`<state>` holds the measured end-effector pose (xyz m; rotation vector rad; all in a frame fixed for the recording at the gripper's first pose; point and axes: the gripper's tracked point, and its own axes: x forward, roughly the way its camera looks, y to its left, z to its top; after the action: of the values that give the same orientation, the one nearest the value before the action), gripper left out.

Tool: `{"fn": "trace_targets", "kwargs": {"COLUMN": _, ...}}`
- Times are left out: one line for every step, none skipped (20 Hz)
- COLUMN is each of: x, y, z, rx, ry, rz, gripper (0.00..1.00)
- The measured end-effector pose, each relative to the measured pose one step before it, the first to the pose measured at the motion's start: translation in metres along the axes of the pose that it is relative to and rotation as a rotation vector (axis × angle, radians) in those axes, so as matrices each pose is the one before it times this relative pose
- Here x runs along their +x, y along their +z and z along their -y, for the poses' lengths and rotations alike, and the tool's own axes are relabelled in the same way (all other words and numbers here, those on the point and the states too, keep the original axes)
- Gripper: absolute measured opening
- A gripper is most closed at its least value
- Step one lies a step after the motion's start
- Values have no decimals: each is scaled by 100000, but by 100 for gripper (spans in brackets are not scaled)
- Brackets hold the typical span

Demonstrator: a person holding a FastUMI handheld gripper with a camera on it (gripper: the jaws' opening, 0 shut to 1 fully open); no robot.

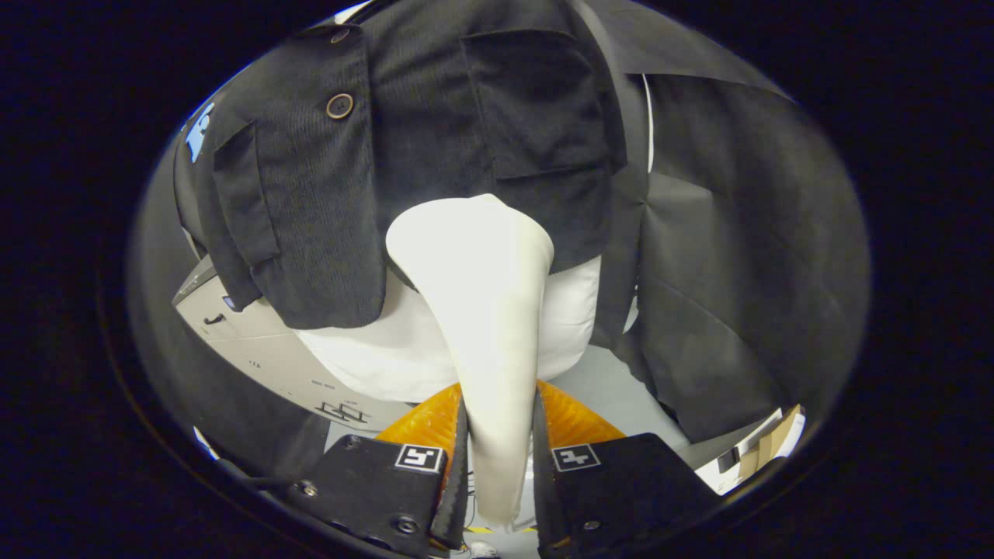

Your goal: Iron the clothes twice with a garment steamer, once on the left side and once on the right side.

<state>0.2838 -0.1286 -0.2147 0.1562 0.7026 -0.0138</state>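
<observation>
A cream-white garment steamer (481, 310) stands upright between my fingers, its handle clamped by both pads and its wide head rising ahead of them. My gripper (497, 466) is shut on the handle. The steamer head sits against the lower hem of a dark corduroy jacket (435, 132) hanging just beyond, near the middle and a little to the right of the button (339, 105) line. A patch pocket (536, 101) lies above the head. A white garment (388, 349) shows below the jacket's hem, behind the steamer.
Black cloth (738, 256) hangs to the right of the jacket. A grey box or cabinet (256, 349) stands low on the left. Cardboard and white items (765, 446) lie low on the right, on a pale floor (606, 388).
</observation>
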Motion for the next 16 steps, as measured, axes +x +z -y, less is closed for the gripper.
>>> {"fn": "trace_targets", "kwargs": {"x": -1072, "y": -263, "z": -4, "rx": 539, "ry": -1459, "rz": 1596, "gripper": 38}}
{"fn": "trace_targets", "kwargs": {"x": -943, "y": -45, "z": -70, "rx": 326, "ry": -1473, "rz": 1748, "gripper": 38}}
{"fn": "trace_targets", "kwargs": {"x": -1388, "y": -337, "z": -184, "rx": 869, "ry": -1425, "rz": 1639, "gripper": 38}}
{"fn": "trace_targets", "kwargs": {"x": -1203, "y": -297, "z": -320, "rx": 774, "ry": -871, "rz": 1094, "gripper": 38}}
{"fn": "trace_targets", "kwargs": {"x": -1382, "y": -278, "z": -85, "rx": 371, "ry": -1539, "rz": 1187, "gripper": 38}}
{"fn": "trace_targets", "kwargs": {"x": -1437, "y": -562, "z": -98, "rx": 702, "ry": -1224, "rz": 1311, "gripper": 38}}
{"fn": "trace_targets", "kwargs": {"x": -1539, "y": -614, "z": -350, "rx": 769, "ry": -820, "rz": 1059, "gripper": 38}}
{"fn": "trace_targets", "kwargs": {"x": -1470, "y": -485, "z": -324, "rx": 276, "ry": -489, "rz": 1080, "gripper": 38}}
{"fn": "trace_targets", "kwargs": {"x": -1515, "y": -422, "z": -117, "rx": -102, "ry": -718, "rz": 1773, "gripper": 38}}
{"fn": "trace_targets", "kwargs": {"x": -1561, "y": -397, "z": -248, "rx": -381, "ry": -278, "rz": 1742, "gripper": 38}}
{"fn": "trace_targets", "kwargs": {"x": -1642, "y": -337, "z": -440, "rx": -171, "ry": 223, "rz": 1514, "gripper": 38}}
{"fn": "trace_targets", "kwargs": {"x": -1846, "y": -490, "z": -376, "rx": -168, "ry": 229, "rz": 1519, "gripper": 38}}
{"fn": "trace_targets", "kwargs": {"x": -1917, "y": -395, "z": -504, "rx": -1111, "ry": 650, "rz": 1616, "gripper": 38}}
{"fn": "trace_targets", "kwargs": {"x": -1782, "y": -194, "z": -561, "rx": -1891, "ry": 963, "rz": 1710, "gripper": 38}}
{"fn": "trace_targets", "kwargs": {"x": -1709, "y": -100, "z": -530, "rx": -2111, "ry": 782, "rz": 1653, "gripper": 38}}
{"fn": "trace_targets", "kwargs": {"x": -1787, "y": -95, "z": -627, "rx": -1338, "ry": 820, "rz": 1951, "gripper": 38}}
